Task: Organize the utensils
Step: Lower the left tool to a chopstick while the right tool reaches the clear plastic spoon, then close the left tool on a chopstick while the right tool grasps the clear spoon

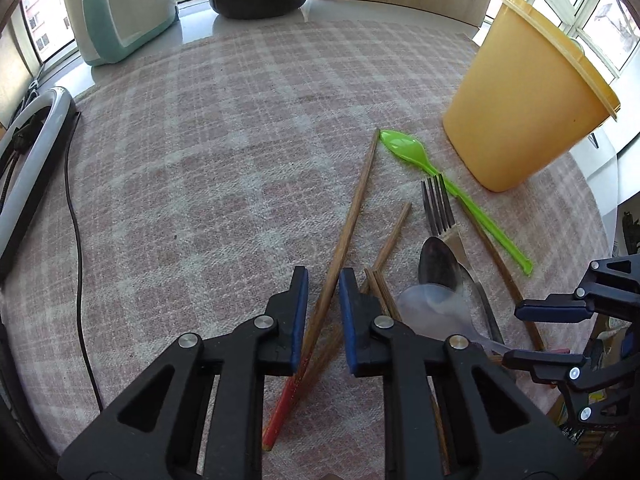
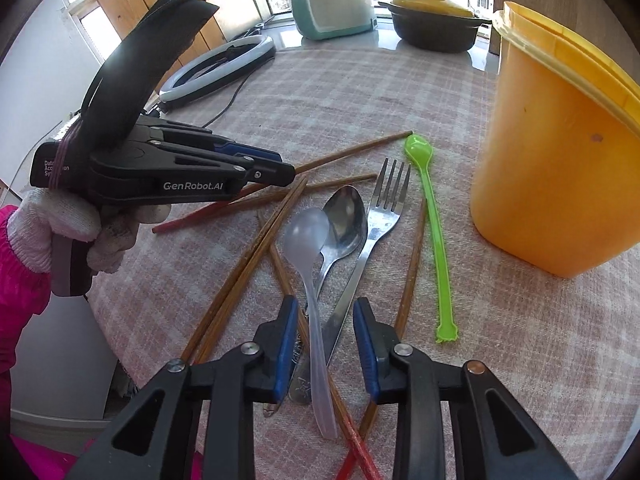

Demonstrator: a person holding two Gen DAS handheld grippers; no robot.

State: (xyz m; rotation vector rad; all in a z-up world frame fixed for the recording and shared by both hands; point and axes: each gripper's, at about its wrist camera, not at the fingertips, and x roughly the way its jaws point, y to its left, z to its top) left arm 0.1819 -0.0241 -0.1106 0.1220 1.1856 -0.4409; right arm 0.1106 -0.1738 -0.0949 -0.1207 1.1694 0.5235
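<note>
Where the checked cloth (image 2: 360,92) covers the table, we note the items from left to right. Far left, a ring lamp (image 2: 216,66) lies with its cord trailing toward us. A gloved hand (image 2: 100,232) with a pink sleeve holds the left gripper (image 1: 323,278); its blue pads stand a narrow gap apart on either side of one long chopstick (image 1: 352,216), close to it, yet we cannot tell whether they press on it. Next come more loose chopsticks (image 2: 256,248), crossing each other in a heap. Over them lie a clear plastic spoon (image 2: 308,240), a steel spoon (image 2: 346,220) and a fork (image 2: 384,208), side by side, handles toward us. The right gripper (image 2: 326,314) hangs over these handles, pads partly spread, with the clear spoon's handle and the fork's handle between them, neither visibly pinched. Just right of the fork lies a single chopstick, then a green spoon (image 2: 434,220), flat on the cloth. Far right stands a yellow tub (image 2: 552,168), upright, near the green spoon but apart from it. At the back sit a teal cooker (image 2: 332,4) and a black pot (image 2: 436,26) with a yellow lid.
</note>
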